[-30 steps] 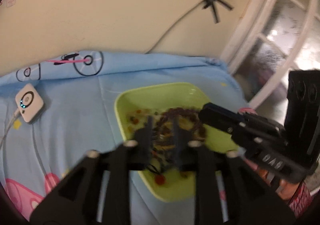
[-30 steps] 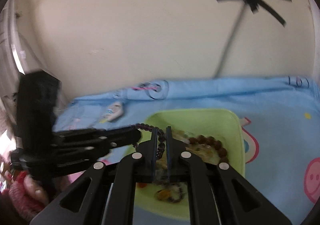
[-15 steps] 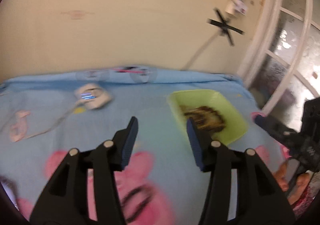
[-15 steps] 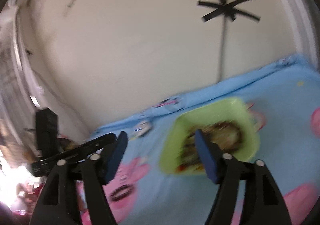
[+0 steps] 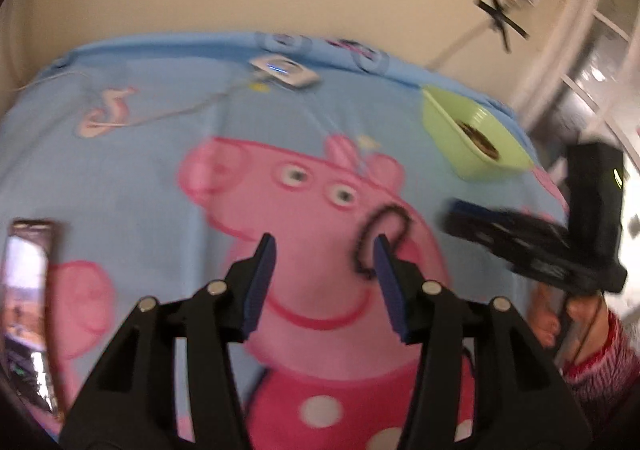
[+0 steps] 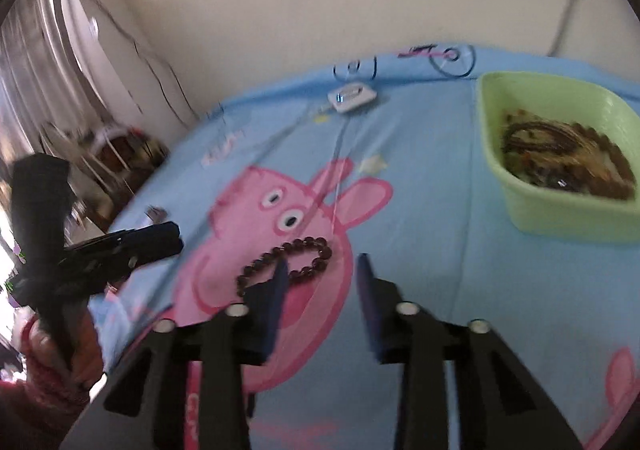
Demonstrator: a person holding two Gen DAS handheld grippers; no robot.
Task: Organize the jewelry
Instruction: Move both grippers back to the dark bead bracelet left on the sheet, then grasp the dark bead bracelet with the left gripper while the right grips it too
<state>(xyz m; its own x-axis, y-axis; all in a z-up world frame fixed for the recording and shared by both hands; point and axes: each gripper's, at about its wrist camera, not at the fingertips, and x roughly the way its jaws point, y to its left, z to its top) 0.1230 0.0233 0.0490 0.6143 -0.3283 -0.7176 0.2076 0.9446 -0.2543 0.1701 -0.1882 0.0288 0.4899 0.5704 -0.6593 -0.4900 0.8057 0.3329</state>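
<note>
1 dark beaded bracelet (image 6: 308, 242) lies on the blue cartoon-pig sheet (image 6: 440, 210), just ahead of the left gripper (image 5: 324, 250) and right gripper (image 6: 322, 270), both spread and empty, while many tangled pieces wait in the green plastic tray (image 6: 560, 210).

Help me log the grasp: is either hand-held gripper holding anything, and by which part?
Nothing. The bracelet lies loose on the cloth. The left hand-held gripper has just been opening, the right hand-held gripper closing; both are apart, empty.

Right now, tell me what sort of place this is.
Probably a bedroom at home: a cartoon-pig bedsheet covers the surface, curtains hang at a window, and a green tray holds jewelry.
</note>
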